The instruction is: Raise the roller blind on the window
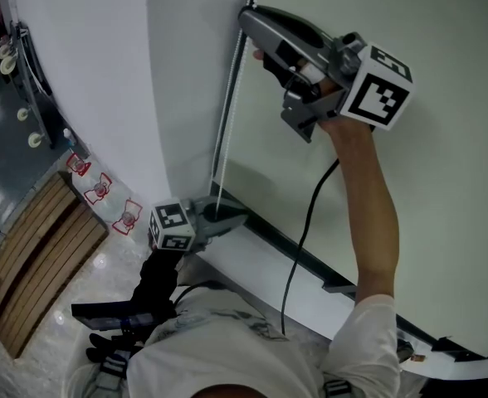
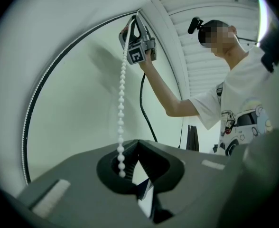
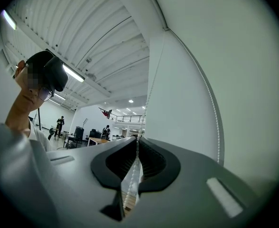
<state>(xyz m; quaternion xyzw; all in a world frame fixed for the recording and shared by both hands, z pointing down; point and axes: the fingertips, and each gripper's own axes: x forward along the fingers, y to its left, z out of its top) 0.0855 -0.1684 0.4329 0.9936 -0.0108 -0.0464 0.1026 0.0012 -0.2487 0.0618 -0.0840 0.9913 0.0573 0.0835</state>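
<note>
**Both tongs pinching the bead chain, one high, one low**

Right tongs (image 1: 248, 15) are up high at the end of a raised arm, pressed together on the bead chain (image 2: 122, 103). In the right gripper view you can see the beads running straight through the narrow slot between the jaws. Left tongs (image 1: 227, 220) are way lower, down by the window sill (image 1: 261, 272), pointing roughly level. They look closed on the same chain too: in the left gripper view the jaw tips meet and the beads drop right into them. The chain runs tight and straight from the upper tongs to the lower ones.

The roller blind (image 1: 443, 189) is the pale greenish sheet covering the window. It hangs far down, with its dark bottom bar (image 1: 310, 264) just above the sill. The chain sits along the blind's left edge, next to the white wall (image 1: 103, 73). A black cable (image 1: 298, 247) dangles from the right gripper in front of the blind. Shiny floor (image 1: 103, 264) off to the left, with a slatted wooden panel (image 1: 36, 255) on it.
</note>
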